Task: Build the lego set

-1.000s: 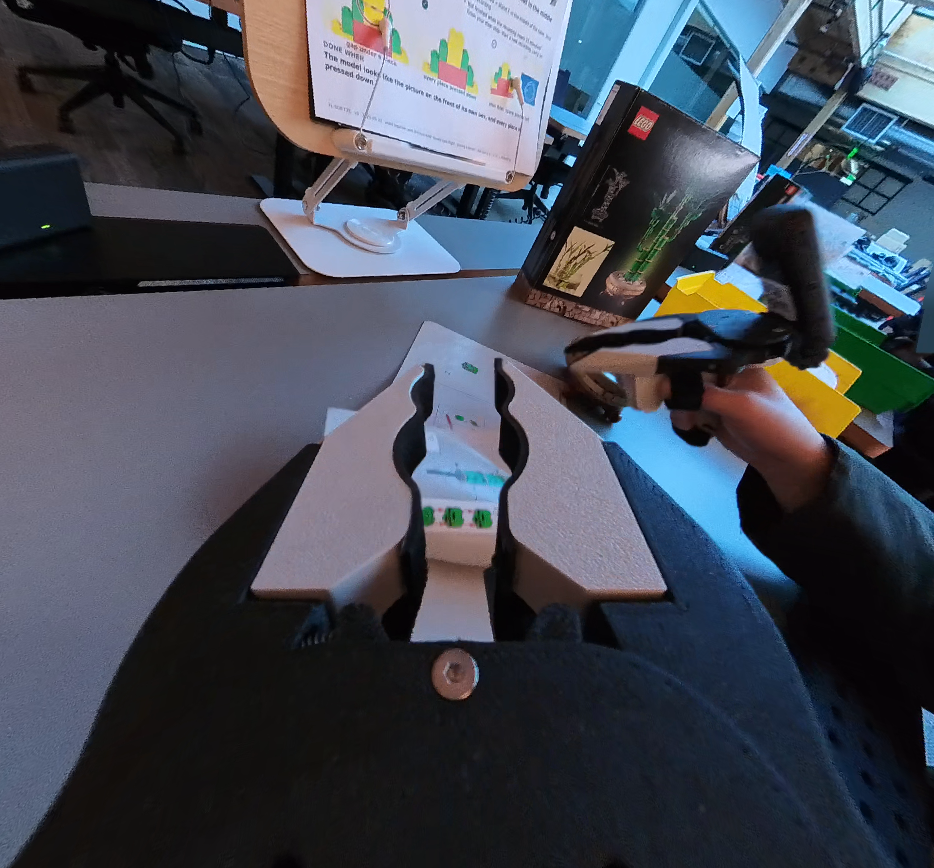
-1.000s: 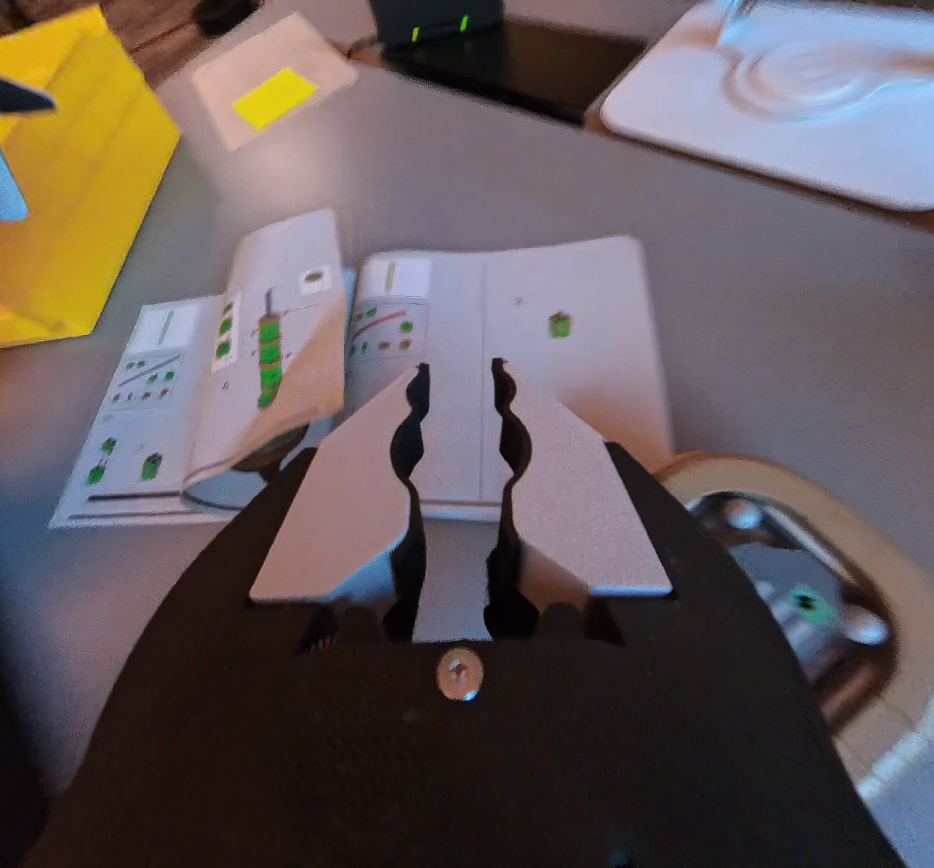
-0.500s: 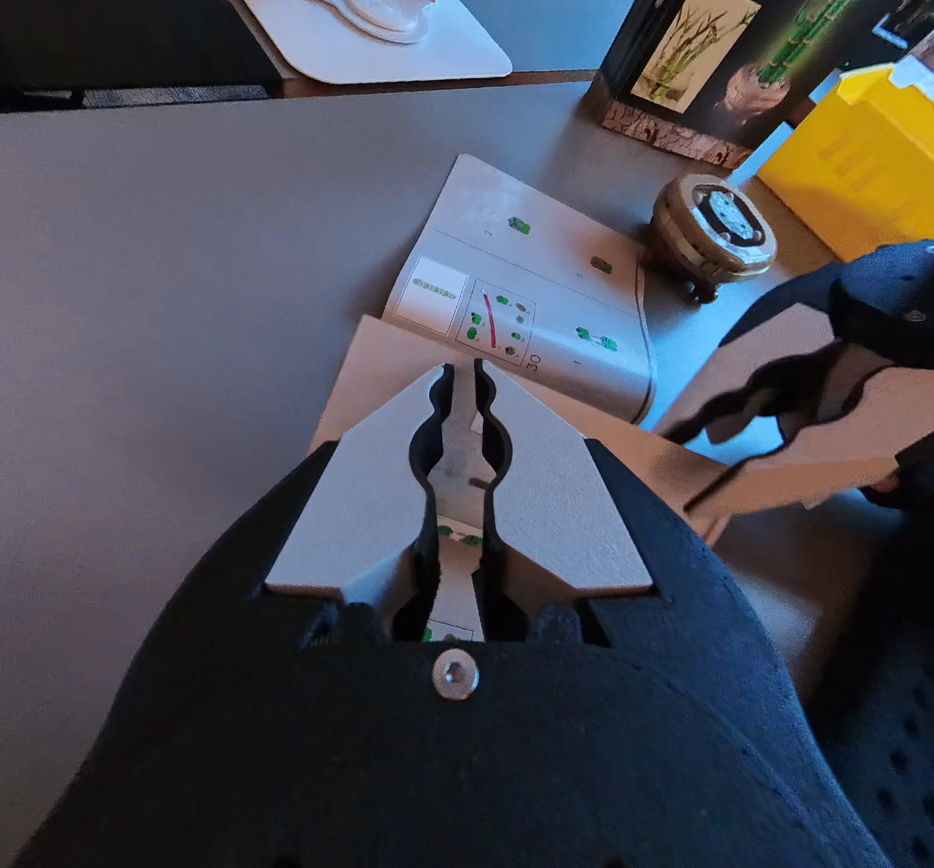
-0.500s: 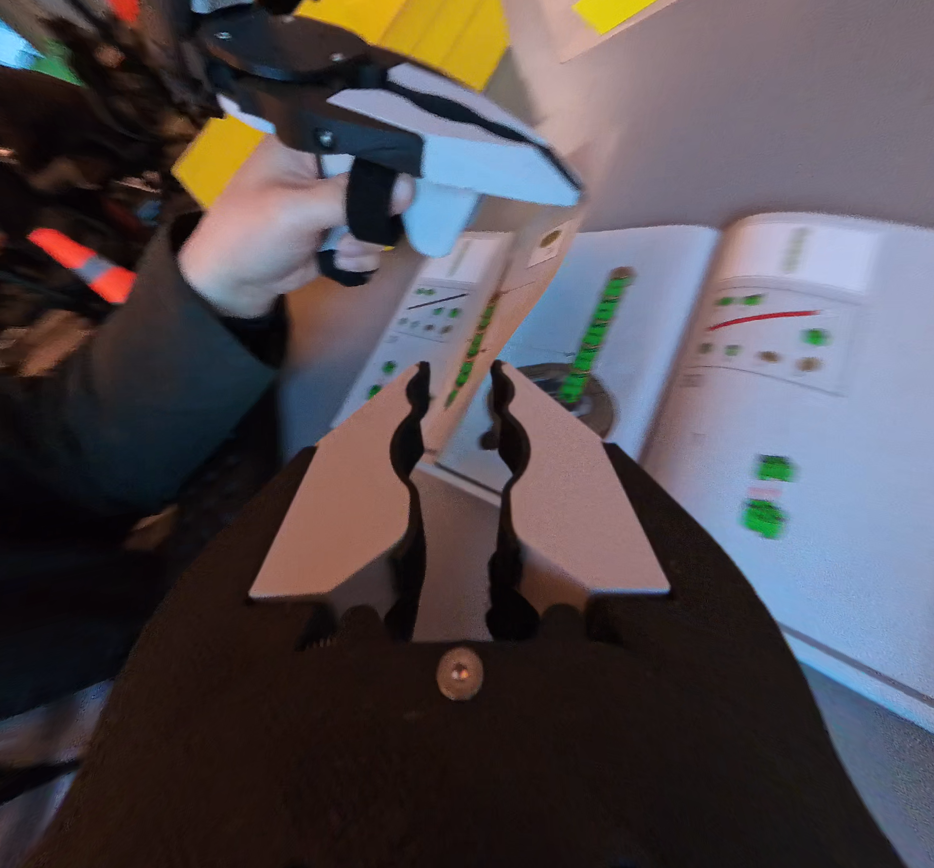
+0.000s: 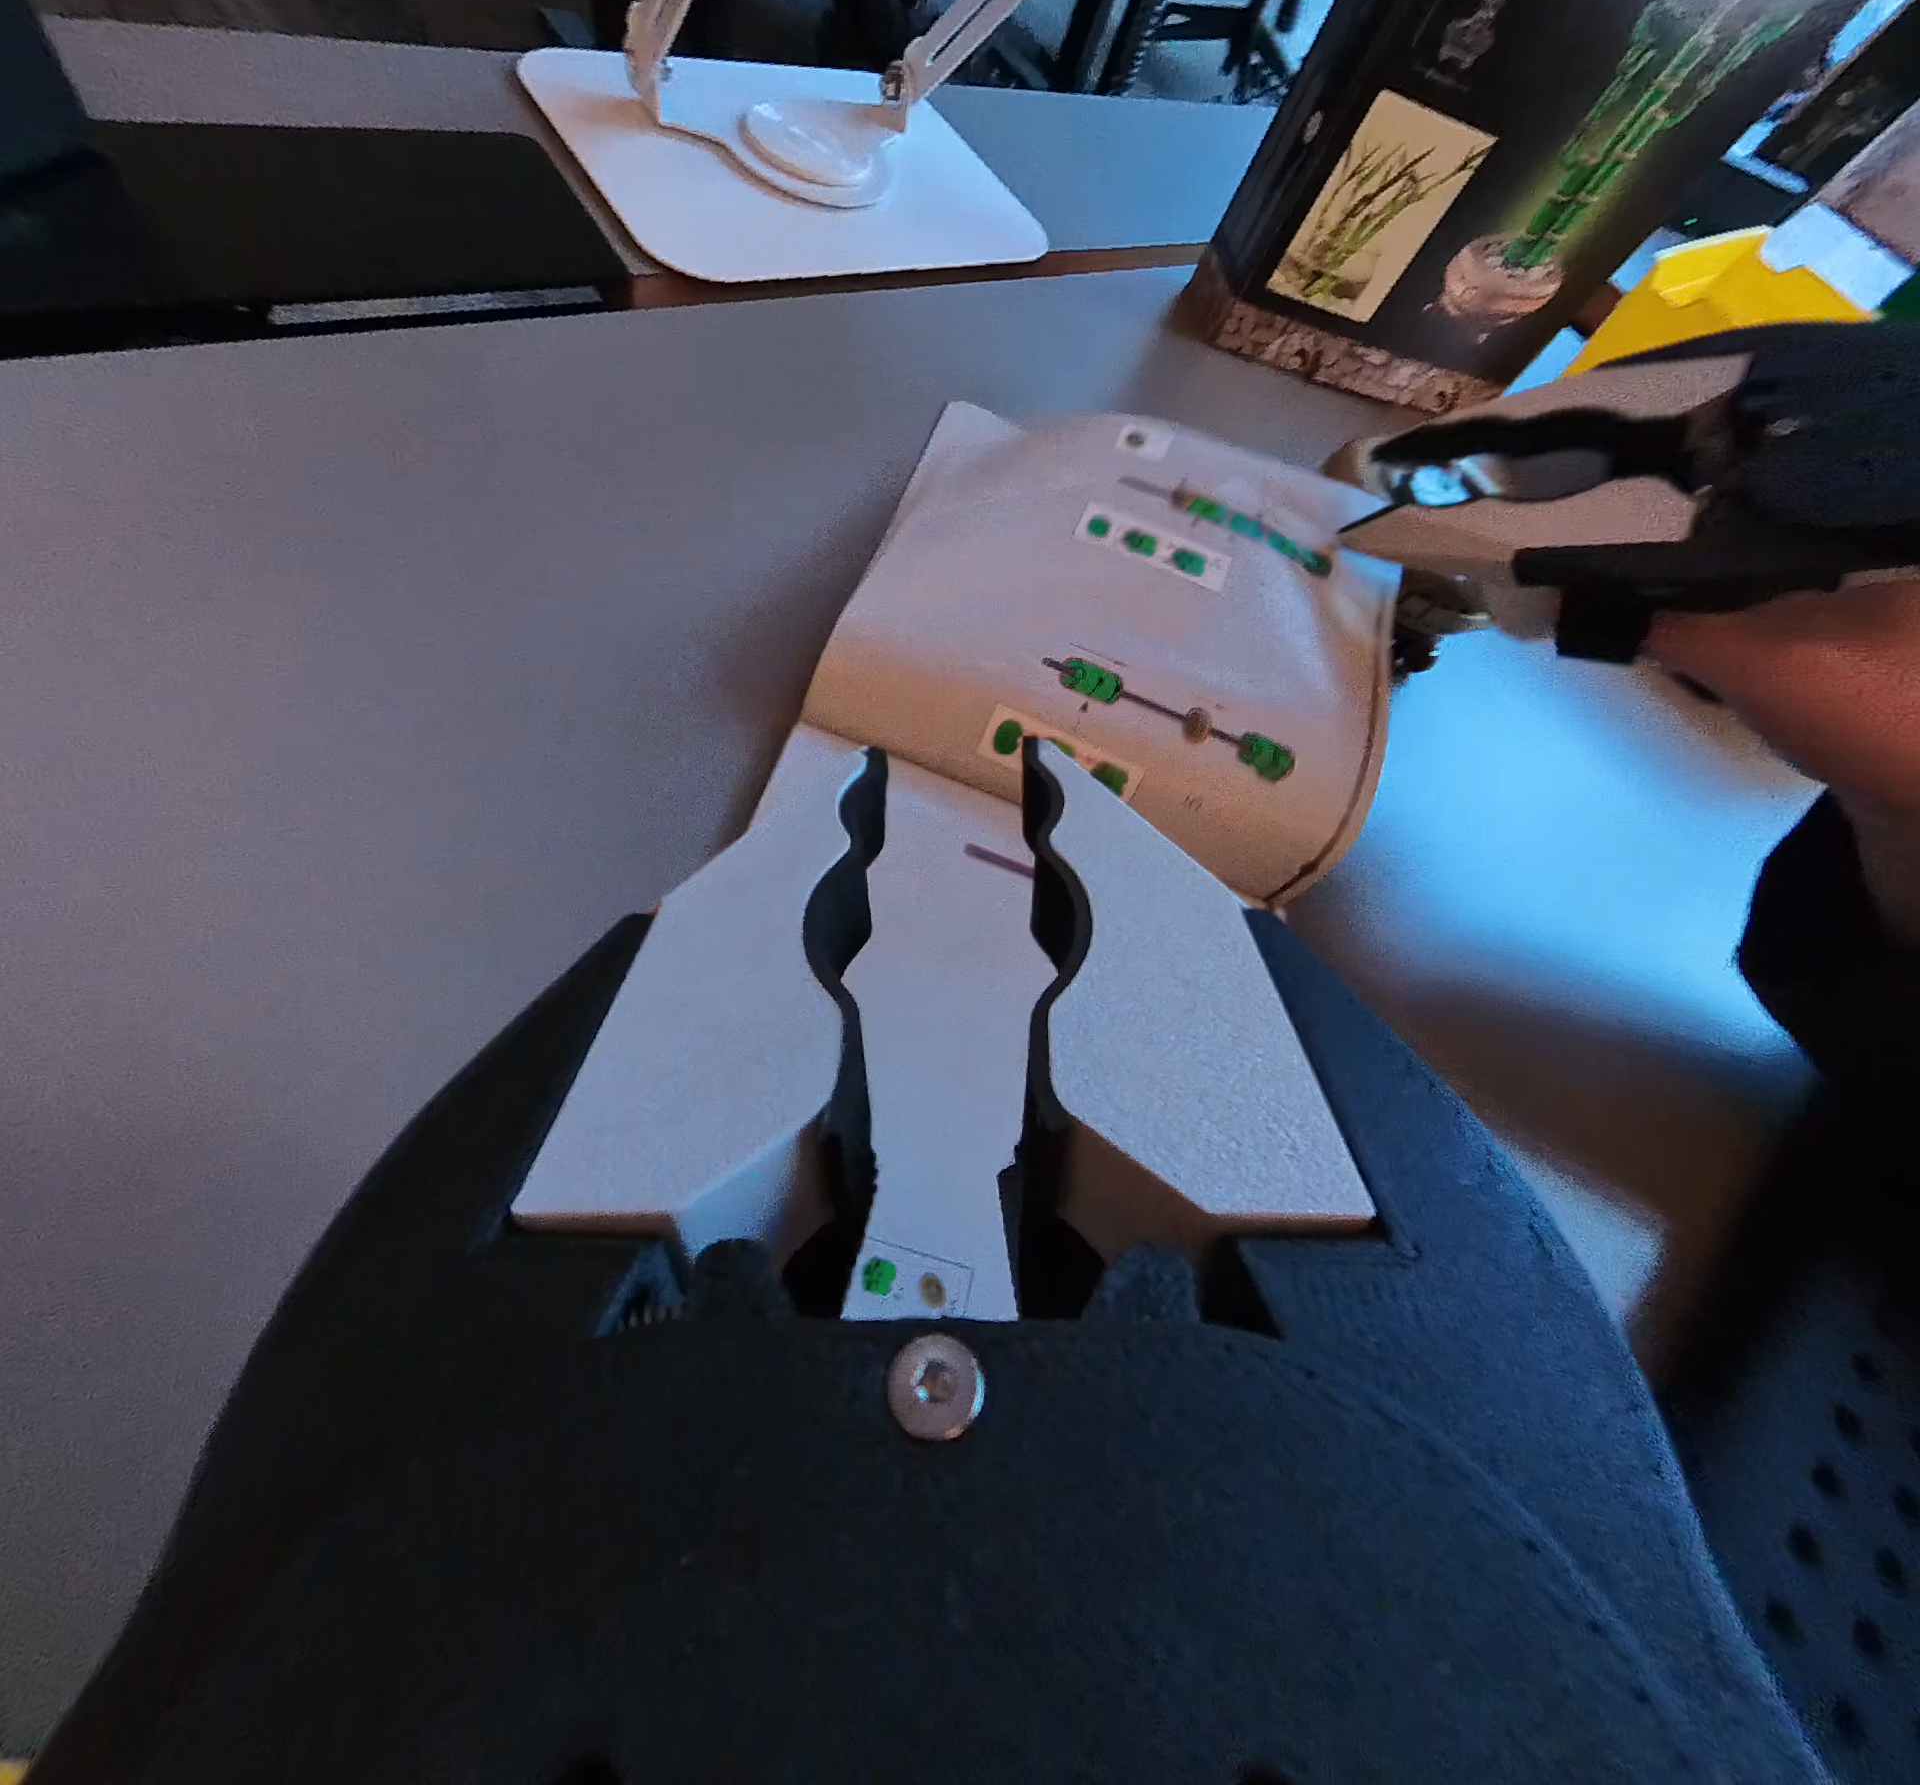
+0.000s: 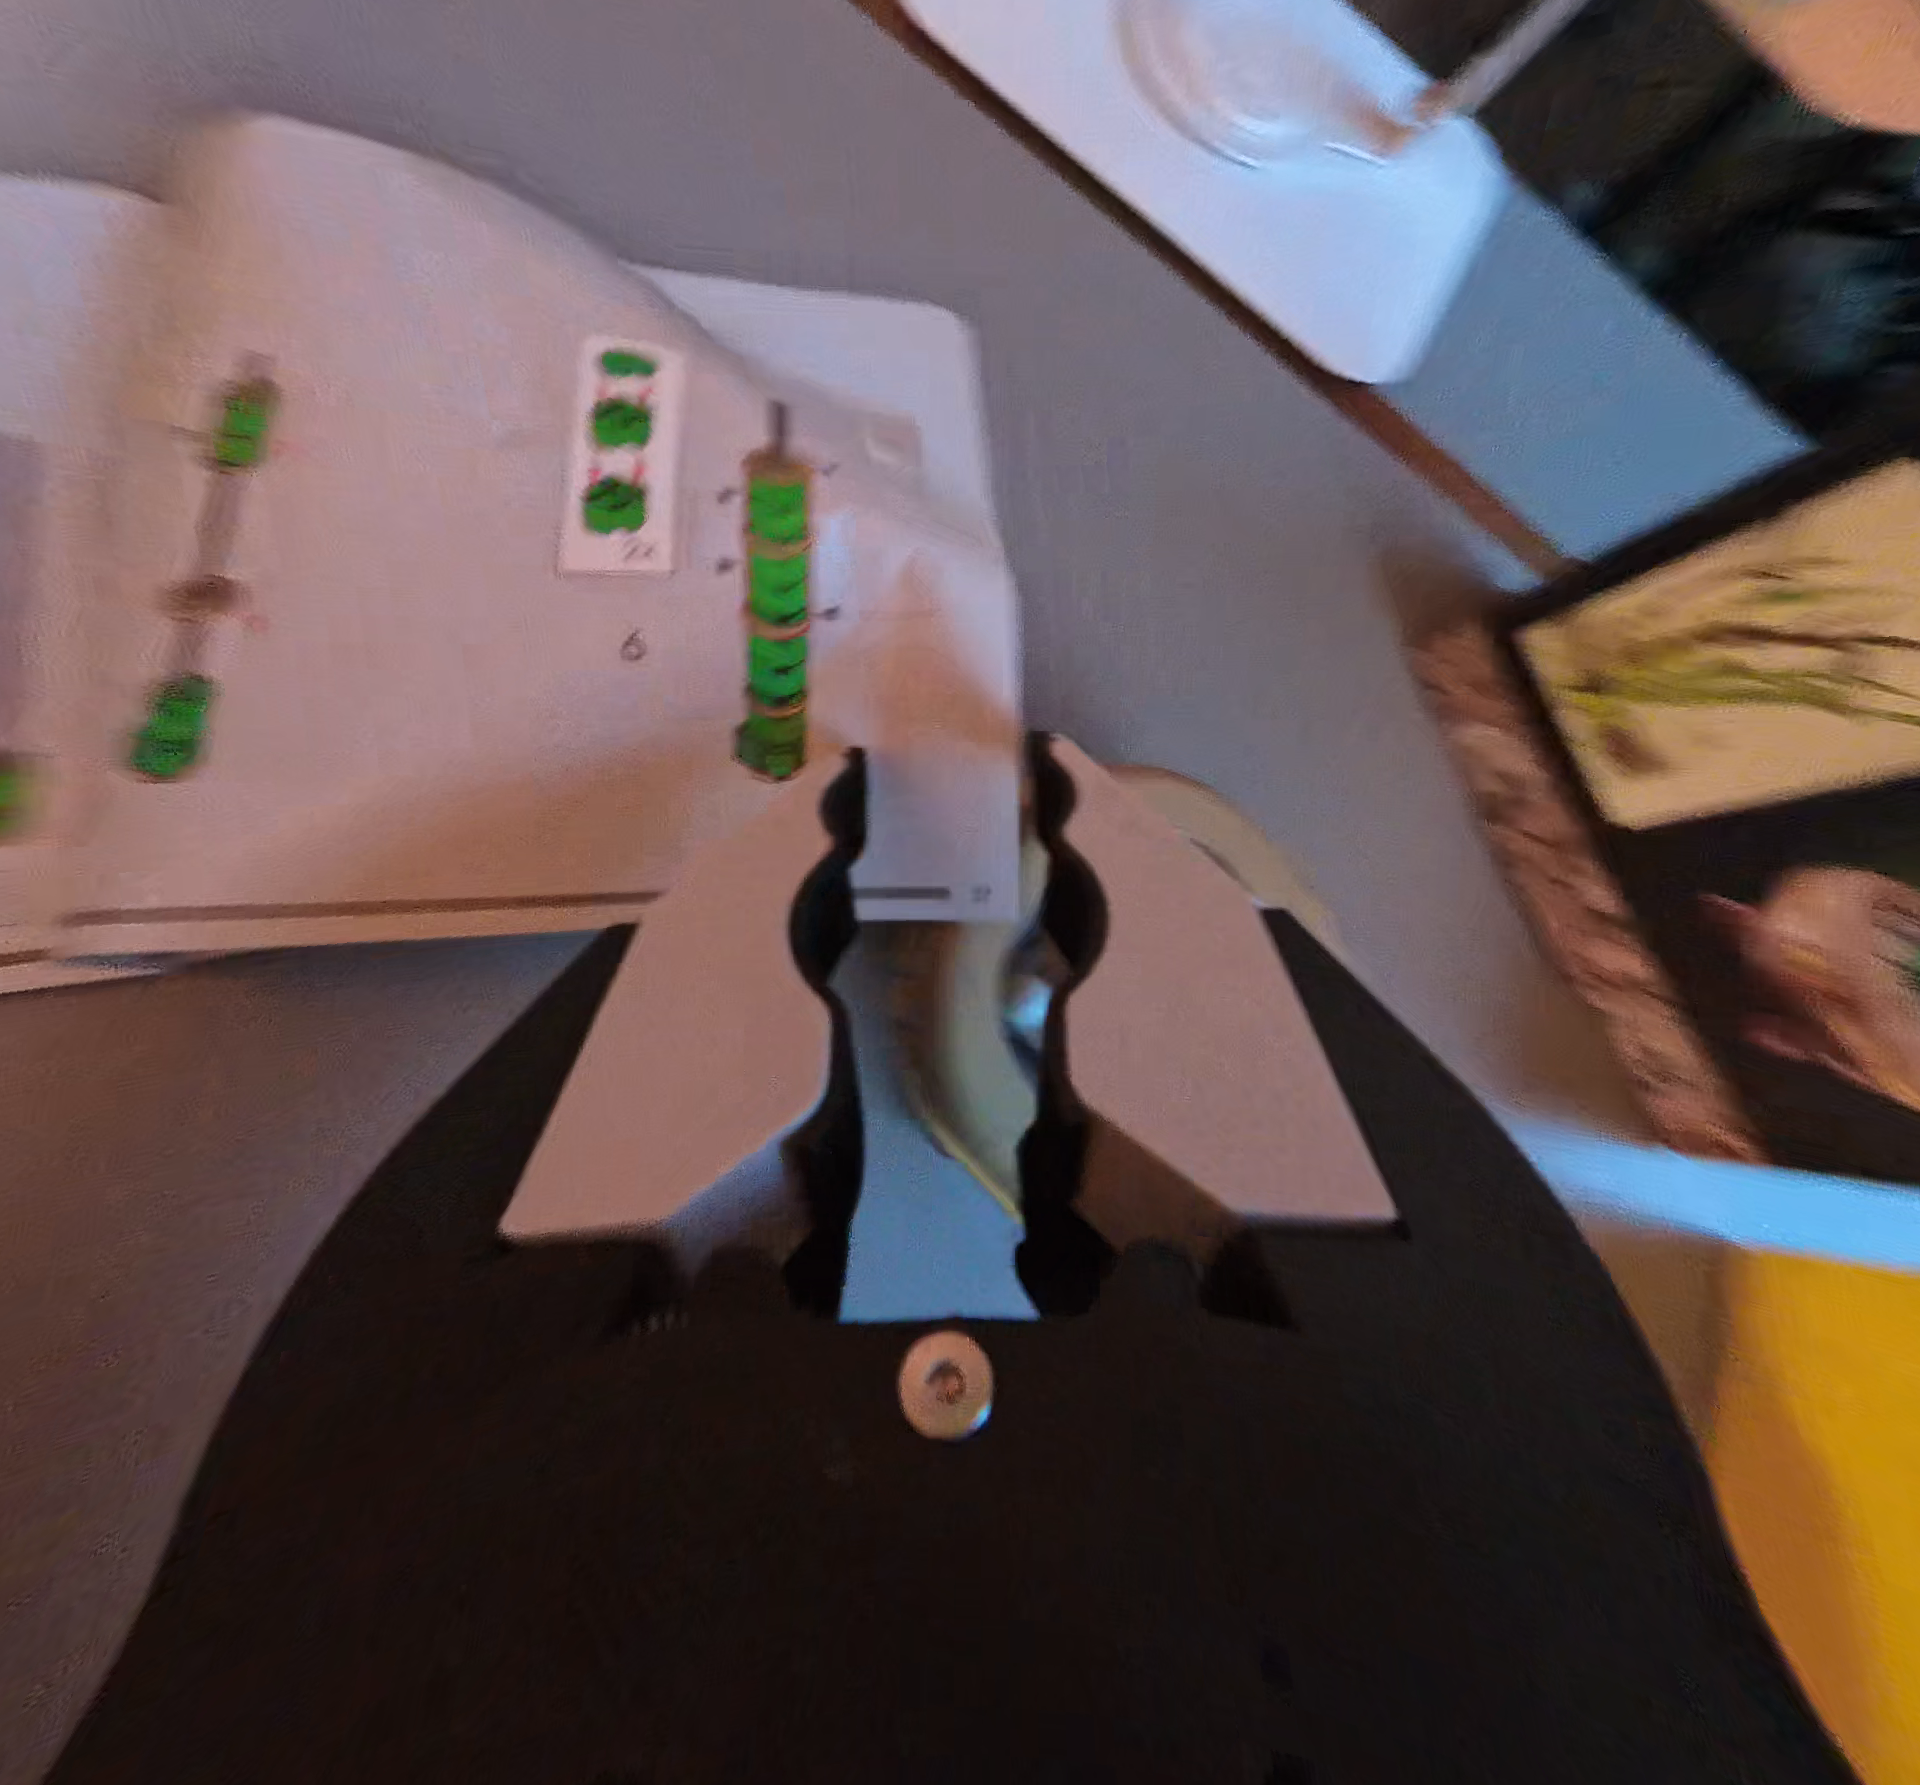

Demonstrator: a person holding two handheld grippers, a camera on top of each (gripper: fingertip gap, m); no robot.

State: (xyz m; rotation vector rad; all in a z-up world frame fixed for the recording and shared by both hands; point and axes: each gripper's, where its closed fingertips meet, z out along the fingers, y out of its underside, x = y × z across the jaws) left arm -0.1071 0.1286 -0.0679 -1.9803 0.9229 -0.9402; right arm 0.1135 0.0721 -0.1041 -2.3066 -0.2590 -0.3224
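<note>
The open instruction booklet [image 5: 1101, 613] lies on the grey table [image 5: 364, 644], with one page curled up in an arch. My left gripper [image 5: 951, 759] is open and empty, low over the booklet's near page. My right gripper [image 5: 1361, 494] comes in from the right, jaws apart, tips at the curled page's far edge. In the blurred right wrist view the booklet [image 6: 416, 592] is on the left and a page corner lies between the open right gripper's [image 6: 945, 759] tips. A round tan Lego base [image 6: 971, 1018] shows under that gripper.
The black Lego box [image 5: 1455, 125] stands at the back right, also in the right wrist view [image 6: 1714, 696]. A yellow bin [image 5: 1714, 301] is beside it. A white stand base [image 5: 779, 166] sits at the table's back. A hand [image 5: 1787, 675] holds the right gripper. The left gripper's tips are roughly 25 centimeters from the right gripper's.
My left gripper's jaws have opened wider than half a second ago. A booklet page has swung over and now arches up. My right gripper has moved from beside the booklet to the page's far edge.
</note>
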